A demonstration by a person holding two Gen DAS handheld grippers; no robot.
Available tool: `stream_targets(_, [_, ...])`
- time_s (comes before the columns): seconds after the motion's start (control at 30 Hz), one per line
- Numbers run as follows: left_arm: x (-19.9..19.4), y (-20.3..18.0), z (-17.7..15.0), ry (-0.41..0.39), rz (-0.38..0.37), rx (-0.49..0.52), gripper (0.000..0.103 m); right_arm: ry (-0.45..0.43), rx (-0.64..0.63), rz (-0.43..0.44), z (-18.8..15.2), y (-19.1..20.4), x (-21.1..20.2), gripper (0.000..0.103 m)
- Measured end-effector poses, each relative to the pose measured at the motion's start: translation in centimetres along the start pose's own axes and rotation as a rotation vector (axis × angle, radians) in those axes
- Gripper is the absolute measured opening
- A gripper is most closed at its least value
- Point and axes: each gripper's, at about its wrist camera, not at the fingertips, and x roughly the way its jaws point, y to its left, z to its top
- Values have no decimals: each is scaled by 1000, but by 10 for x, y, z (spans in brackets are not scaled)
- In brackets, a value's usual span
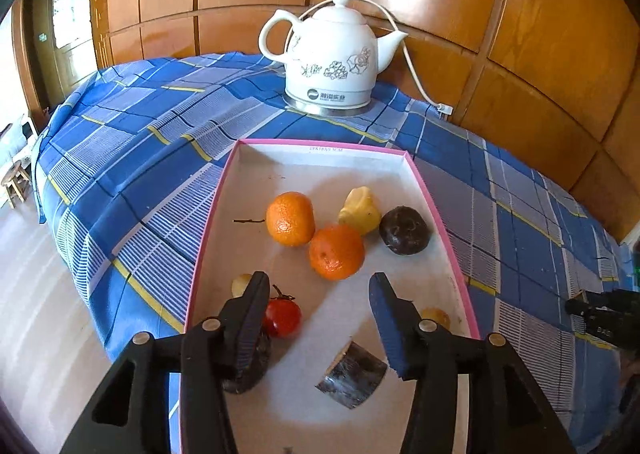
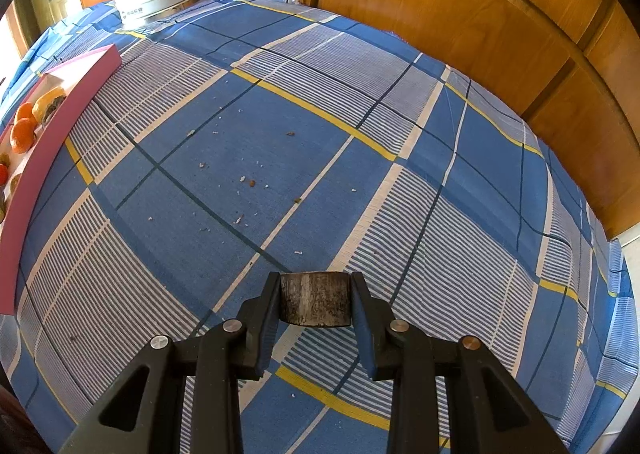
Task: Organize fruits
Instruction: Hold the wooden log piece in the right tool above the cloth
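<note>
A white kettle (image 1: 334,57) stands on the blue checked tablecloth (image 2: 320,157).

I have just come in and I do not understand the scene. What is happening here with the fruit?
A person is sorting fruit with a hand-held gripper in each hand. The left hand-held gripper is open over the pink-edged box, which holds two oranges, a small tomato and other pieces, with a dark cut piece lying below it. The right hand-held gripper is shut on another dark cut piece above the checked tablecloth, outside the box.
</note>
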Motion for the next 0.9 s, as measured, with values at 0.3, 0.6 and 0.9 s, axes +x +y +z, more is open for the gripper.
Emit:
stream_targets(0.3, [-18, -12, 0, -38, -21, 43, 55, -1, -3, -5, -1, 1, -1, 34])
stream_targets(0.6, [-21, -17, -5, -31, -26, 63, 55, -1, -4, -6, -1, 1, -1, 34])
stream_targets(0.9, [-22, -20, -8, -29, -27, 70, 55, -1, -4, -7, -1, 2, -1, 34])
